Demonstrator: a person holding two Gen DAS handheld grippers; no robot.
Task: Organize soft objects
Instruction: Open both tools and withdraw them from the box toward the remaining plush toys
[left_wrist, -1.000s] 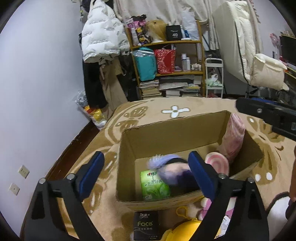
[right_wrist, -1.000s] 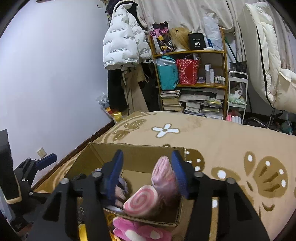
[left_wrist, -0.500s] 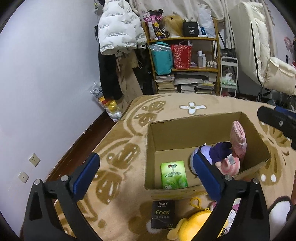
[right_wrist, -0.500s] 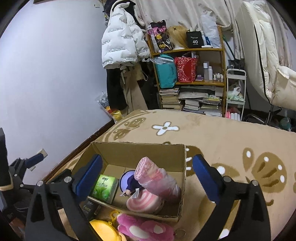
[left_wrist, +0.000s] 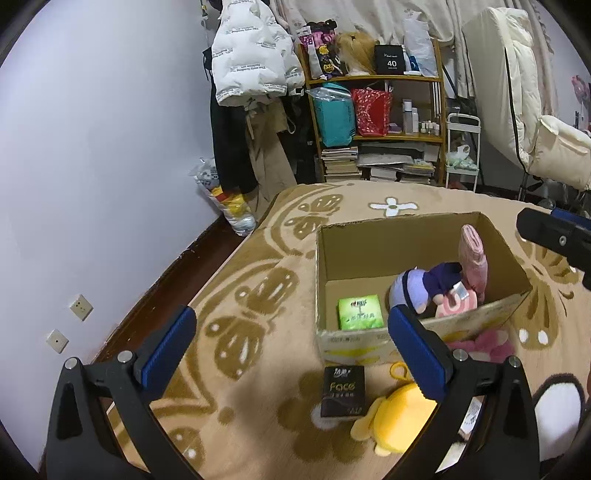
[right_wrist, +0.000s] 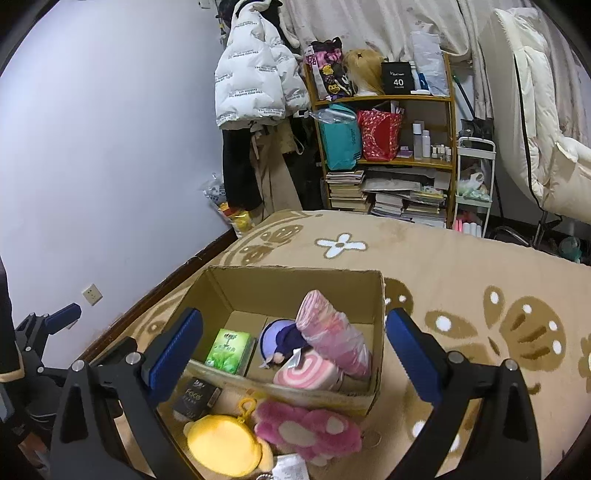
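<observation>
Matt cardboard box (right_wrist: 373, 295), fuzzy pink plush (right_wrist: 310, 430), glossy green packet (right_wrist: 229, 349)

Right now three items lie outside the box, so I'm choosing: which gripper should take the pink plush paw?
Right. The pink plush paw lies between the open right gripper fingers; the left gripper is centred nearer the black Face pack.

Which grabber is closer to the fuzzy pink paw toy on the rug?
Right, I think. The right gripper hangs open just above the pink paw toy, which lies between its fingers in that view. The left gripper is open too, off to the toy's left.
</observation>
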